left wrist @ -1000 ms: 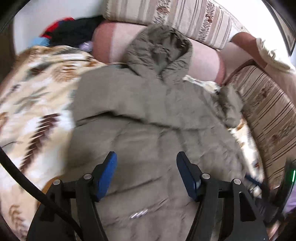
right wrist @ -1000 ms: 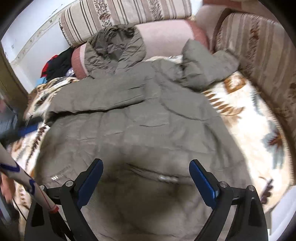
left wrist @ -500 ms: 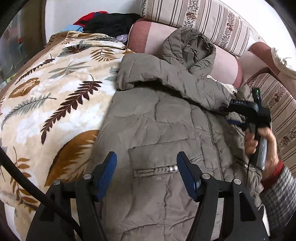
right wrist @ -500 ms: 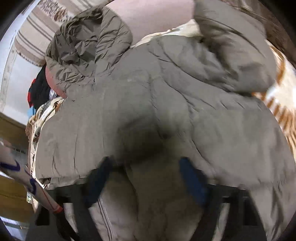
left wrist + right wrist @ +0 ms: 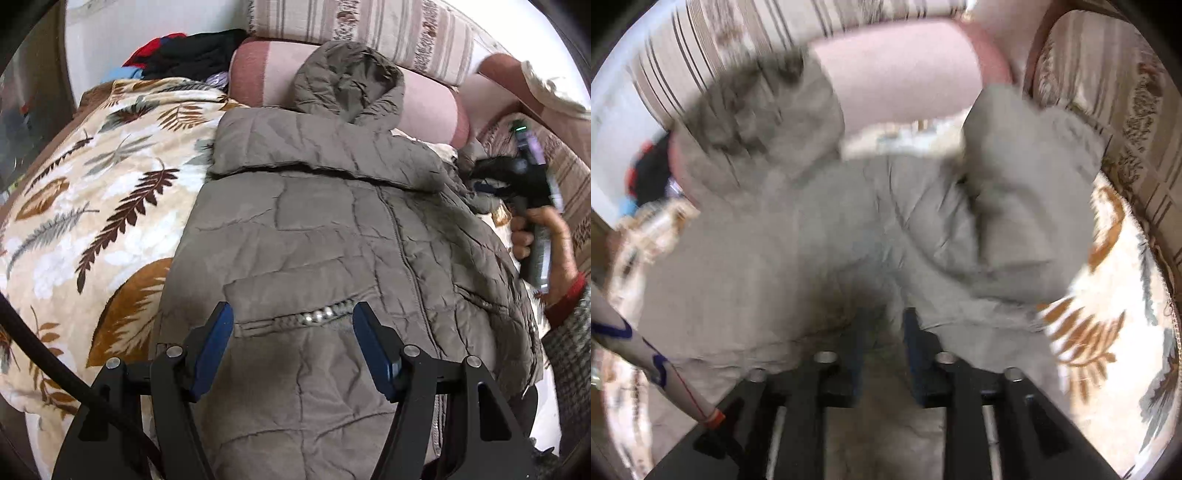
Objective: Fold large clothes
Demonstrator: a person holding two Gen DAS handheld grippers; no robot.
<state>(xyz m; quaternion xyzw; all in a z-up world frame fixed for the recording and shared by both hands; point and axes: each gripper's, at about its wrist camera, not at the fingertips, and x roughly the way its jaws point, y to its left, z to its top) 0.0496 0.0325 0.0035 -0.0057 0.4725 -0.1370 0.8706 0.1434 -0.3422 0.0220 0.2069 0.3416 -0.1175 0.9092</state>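
Below the left claw (image 5: 293, 332) – jaws apart – lies the jacket (image 5: 332, 229).

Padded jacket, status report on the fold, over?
Left tongs open, over the pocket. Right tongs just closed in, then eased, padded jacket fabric pinched between. Jacket front-up on blanket, hood on bolster.

A leaf-print blanket (image 5: 110, 206) covers the striped sofa (image 5: 369, 26); dark clothes (image 5: 192, 55) lie heaped behind.
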